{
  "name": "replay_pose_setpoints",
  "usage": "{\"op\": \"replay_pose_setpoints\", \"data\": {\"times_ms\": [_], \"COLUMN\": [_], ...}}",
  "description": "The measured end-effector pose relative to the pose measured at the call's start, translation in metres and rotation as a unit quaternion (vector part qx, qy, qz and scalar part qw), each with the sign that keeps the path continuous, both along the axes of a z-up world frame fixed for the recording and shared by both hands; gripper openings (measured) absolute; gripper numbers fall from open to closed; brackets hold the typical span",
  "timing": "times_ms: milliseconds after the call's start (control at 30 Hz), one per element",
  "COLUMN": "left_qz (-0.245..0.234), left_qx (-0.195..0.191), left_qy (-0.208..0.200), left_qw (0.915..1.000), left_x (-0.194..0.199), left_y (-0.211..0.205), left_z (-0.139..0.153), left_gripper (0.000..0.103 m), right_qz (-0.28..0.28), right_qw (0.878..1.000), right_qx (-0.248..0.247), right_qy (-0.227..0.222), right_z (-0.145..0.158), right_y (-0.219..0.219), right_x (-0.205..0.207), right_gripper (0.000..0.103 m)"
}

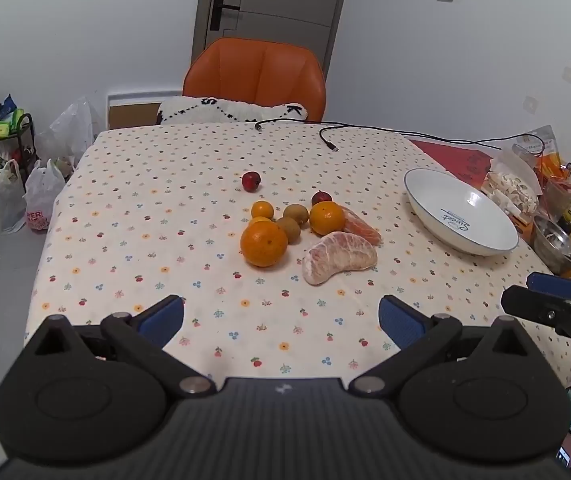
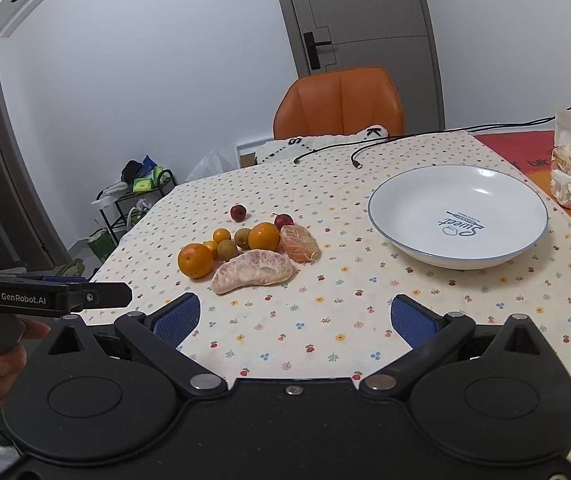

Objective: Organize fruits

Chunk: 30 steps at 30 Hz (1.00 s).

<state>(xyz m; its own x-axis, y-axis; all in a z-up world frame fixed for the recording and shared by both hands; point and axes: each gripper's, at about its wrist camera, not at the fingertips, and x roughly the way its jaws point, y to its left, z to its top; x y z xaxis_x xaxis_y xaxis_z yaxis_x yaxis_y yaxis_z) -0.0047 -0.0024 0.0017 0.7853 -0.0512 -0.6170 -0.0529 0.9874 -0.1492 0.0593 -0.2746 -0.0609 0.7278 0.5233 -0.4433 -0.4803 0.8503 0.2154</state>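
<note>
White plate near the table's right edge is empty and the fruit pile sits mid-table, so nothing's started; both grippers, left gripper and right gripper, hover jaws wide open, so next is probably grabbing the peeled pomelo wedge.

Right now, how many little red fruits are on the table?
2. One red fruit sits alone behind the pile; the other red fruit peeks from behind an orange. More could be hidden.
</note>
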Motion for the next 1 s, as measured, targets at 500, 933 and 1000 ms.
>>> {"op": "replay_pose_setpoints", "data": {"times_ms": [500,933,1000], "left_qz": [-0.01,-0.01,-0.01], "left_qx": [0.0,-0.002,-0.003], "left_qy": [-0.007,-0.017,-0.016], "left_qw": [0.9999,0.9998,0.9998], "left_x": [-0.002,-0.004,-0.0038], "left_y": [-0.0018,-0.0019,-0.0017], "left_z": [-0.0002,0.0021,0.0021], "left_gripper": [0.103,0.103,0.103], "right_qz": [-0.002,-0.002,-0.002], "right_qw": [1.0,1.0,1.0], "right_qx": [-0.004,-0.005,-0.005], "right_qy": [-0.002,-0.003,-0.002], "right_z": [0.0006,0.0003,-0.0001], "right_y": [0.0003,0.0002,0.0007], "right_x": [0.0002,0.0005,0.0004], "right_gripper": [0.103,0.103,0.103]}}
